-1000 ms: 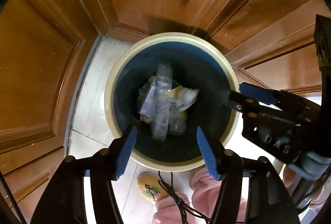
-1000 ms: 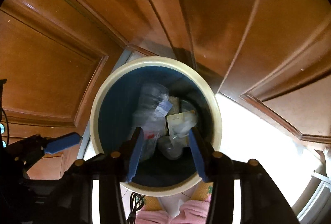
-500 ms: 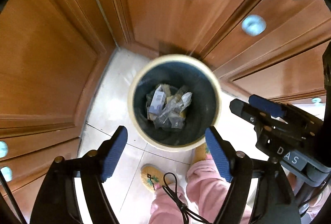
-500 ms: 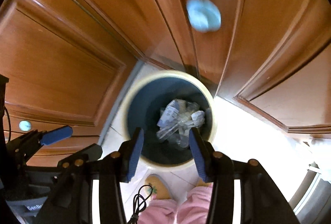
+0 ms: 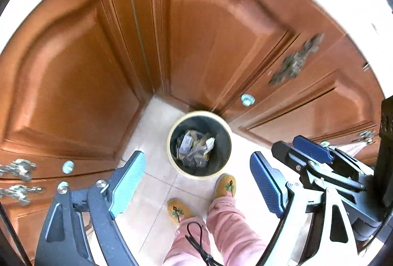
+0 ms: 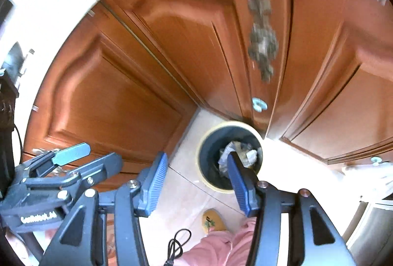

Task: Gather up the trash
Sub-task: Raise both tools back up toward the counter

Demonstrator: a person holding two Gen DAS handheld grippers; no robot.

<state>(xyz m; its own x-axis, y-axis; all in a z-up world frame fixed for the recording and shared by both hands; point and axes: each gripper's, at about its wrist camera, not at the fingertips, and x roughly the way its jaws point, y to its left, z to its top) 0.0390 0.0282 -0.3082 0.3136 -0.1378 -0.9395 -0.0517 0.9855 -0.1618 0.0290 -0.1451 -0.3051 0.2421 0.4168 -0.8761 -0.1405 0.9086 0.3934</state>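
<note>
left gripper (image 5: pixel 196 189): jaws wide, just been opening, nothing between | right gripper (image 6: pixel 196 184): jaws part-open, just been opening, nothing between | trash (image 5: pixel 195 149): heaped inside waste bin (image 5: pixel 172 143), set in cabinet (image 5: pixel 73 94) corner for easy drops | stage: likely drop done

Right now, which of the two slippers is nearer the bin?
The slipper on the pink trouser leg's side, almost touching the bin; the other slipper sits farther back on the tiles.
</note>
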